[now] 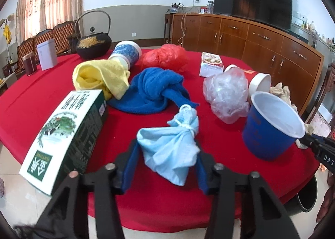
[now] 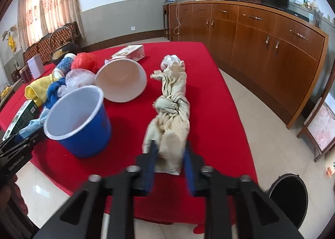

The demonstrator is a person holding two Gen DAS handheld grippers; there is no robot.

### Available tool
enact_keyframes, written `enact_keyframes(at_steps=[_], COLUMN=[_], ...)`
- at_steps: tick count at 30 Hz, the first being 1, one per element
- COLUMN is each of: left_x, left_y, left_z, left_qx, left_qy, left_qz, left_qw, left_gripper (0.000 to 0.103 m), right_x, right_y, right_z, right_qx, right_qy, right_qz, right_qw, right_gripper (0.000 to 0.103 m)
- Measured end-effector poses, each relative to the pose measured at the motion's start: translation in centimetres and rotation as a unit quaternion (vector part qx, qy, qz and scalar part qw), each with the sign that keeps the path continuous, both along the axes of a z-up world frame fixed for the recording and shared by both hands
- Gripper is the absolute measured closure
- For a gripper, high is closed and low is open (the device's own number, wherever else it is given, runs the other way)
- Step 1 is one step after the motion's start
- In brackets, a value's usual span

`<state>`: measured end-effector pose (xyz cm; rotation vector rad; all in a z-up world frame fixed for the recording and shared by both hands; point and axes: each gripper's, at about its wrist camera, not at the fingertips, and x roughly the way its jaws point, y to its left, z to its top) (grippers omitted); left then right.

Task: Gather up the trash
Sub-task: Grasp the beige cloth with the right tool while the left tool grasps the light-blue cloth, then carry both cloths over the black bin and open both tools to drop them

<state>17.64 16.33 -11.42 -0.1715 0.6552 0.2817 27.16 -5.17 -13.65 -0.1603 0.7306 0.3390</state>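
Note:
A knotted light blue face mask (image 1: 169,151) lies at the near edge of the red tablecloth (image 1: 146,203). My left gripper (image 1: 165,145) is shut on it, a blue pad pressing each side. A knotted beige cloth (image 2: 173,105) stretches across the table's right side. My right gripper (image 2: 170,145) is shut on its near end, the fabric pinched between the pads. A blue paper cup (image 1: 270,126) (image 2: 77,122) stands tilted between the two grippers. A crumpled clear plastic bag (image 1: 226,94) and a red plastic bag (image 1: 165,57) lie farther back.
A green carton (image 1: 65,134), yellow towel (image 1: 98,76), blue towel (image 1: 155,90), a white cup (image 2: 121,78) on its side, a small box (image 1: 210,64) and an iron teapot (image 1: 93,44) crowd the table. A black bin (image 2: 289,195) stands on the floor at right, a wooden sideboard (image 2: 261,46) behind.

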Motion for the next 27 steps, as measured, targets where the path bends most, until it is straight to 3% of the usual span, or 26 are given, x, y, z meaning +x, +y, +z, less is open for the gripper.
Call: enact_keyframes(at_steps=[6,15,20,27], left_x=[-0.7,-2.8,-2.8,-1.5], left_y=[-0.3,-3.7,-8.3,-17.2], left_z=[2.1,6.6,8.0,8.2], left_qx=[0.007,0.006,-0.004,-0.012], left_qy=[-0.029,-0.076,-0.089,-0.089], left_qz=[-0.010,-0.053,-0.109,-0.215], left_qw=[0.9995,0.9956,0.9900,0.9726], left_gripper=[0.060,0.060,0.060,0.060], right_x=[-0.6,-4.2,-6.6,-9.9], right_y=[-0.8,-4.1,-7.7,-17.2], right_z=[1.2,5.3,6.6,6.5], right_qx=[0.011,0.020,0.018,0.013], right_qy=[-0.017,-0.064,-0.080,-0.079], right_qz=[-0.007,-0.033,-0.063,-0.150], right_qw=[1.000,0.997,0.995,0.985], right_gripper=[0.095,0.095,0.095,0.095])
